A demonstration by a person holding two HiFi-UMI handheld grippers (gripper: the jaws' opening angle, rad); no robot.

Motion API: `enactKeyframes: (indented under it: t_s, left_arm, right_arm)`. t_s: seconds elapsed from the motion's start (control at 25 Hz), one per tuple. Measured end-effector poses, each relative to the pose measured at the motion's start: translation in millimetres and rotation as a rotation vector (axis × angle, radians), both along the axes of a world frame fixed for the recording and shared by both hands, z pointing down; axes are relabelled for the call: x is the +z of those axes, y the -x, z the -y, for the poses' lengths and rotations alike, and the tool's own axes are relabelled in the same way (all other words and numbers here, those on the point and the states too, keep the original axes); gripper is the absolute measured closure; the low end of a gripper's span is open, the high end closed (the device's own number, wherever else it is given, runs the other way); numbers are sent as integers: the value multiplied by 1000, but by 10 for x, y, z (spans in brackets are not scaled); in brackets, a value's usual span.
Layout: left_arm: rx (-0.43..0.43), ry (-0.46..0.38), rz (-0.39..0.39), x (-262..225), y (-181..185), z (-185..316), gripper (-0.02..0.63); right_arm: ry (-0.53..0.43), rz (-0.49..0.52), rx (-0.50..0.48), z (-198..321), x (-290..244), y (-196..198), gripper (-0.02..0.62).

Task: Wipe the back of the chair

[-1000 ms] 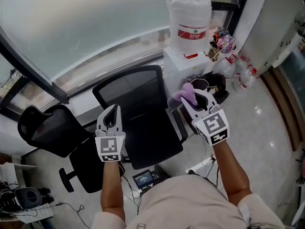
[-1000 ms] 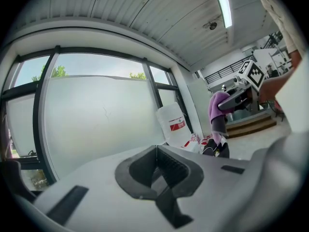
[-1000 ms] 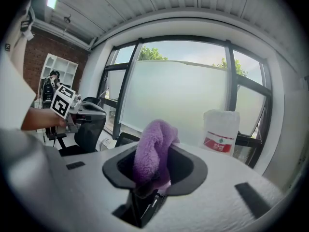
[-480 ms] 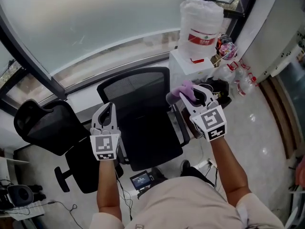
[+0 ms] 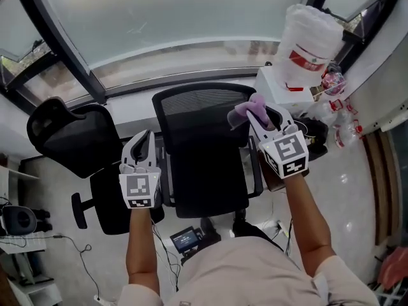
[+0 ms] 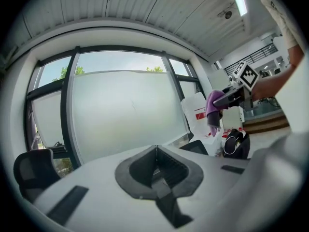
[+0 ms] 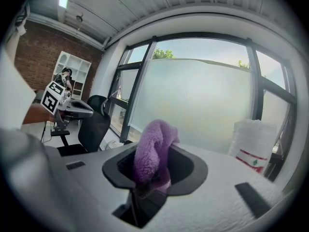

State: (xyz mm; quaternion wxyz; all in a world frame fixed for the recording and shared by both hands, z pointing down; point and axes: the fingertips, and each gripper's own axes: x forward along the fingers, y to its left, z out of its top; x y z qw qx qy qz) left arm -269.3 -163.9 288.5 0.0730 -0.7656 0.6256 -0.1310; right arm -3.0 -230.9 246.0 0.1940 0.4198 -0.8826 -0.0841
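Two chairs in view, both black mesh. The chair (image 5: 207, 177) being worked on sits between the two tongs. Its seat is toward the person and its back (image 5: 201, 107) is on the far side, toward the window (image 5: 178, 18). The back stands upright, its top edge running left to right, across the line the tongs point along. The second chair (image 5: 70, 139) is out beyond the left tongs, turned at an angle, on the floor (image 5: 44, 177).

One cloth (image 5: 252, 110), purple and fluffy. The right tongs (image 5: 256, 116) are pinching it. In the right gripper view the cloth (image 7: 152, 151) rises out of the right tongs (image 7: 152, 166) as a folded hump, long axis roughly upright, top curling over. In the left gripper view the same cloth (image 6: 212, 108) droops from the tips, loose end pointing down. From the head view it lies over the back's upper right corner. Whether it touches the mesh cannot be told.

Left tongs (image 5: 141, 139) are pressed together with nothing between them. The left gripper view shows the two tips (image 6: 157, 149) meeting on a thin seam. They sit off the chair's left edge, pointing toward the window, level with the right tongs.

One jug (image 5: 309, 40), plastic-wrapped with a red label, stands on a white box (image 5: 277, 88), ahead and to the right of the right tongs.
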Motion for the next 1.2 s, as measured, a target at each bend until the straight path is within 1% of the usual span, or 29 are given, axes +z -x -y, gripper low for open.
enactKeyframes:
  t_s: [0.32,0.6,0.76,0.92,1.2]
  left_arm:
    - [-91,40,22,134,243,-30,597]
    - [-139,91,41,407,466,51,597]
    - [-159,124,48,688,588,123,597]
    - [-188,149,38,1002,730,189,597]
    - [-232,197,10,1621,952,151,597]
  right_arm:
    - [9,19,-95,392,184,444,477]
    - [39,20,-154,821,598,984,471]
    - [62,24,-185,1042,987,1362,471]
    - [83,17,-222,1227,1474,1763,471]
    - [126,-13,-267,1379,2383,2378,471]
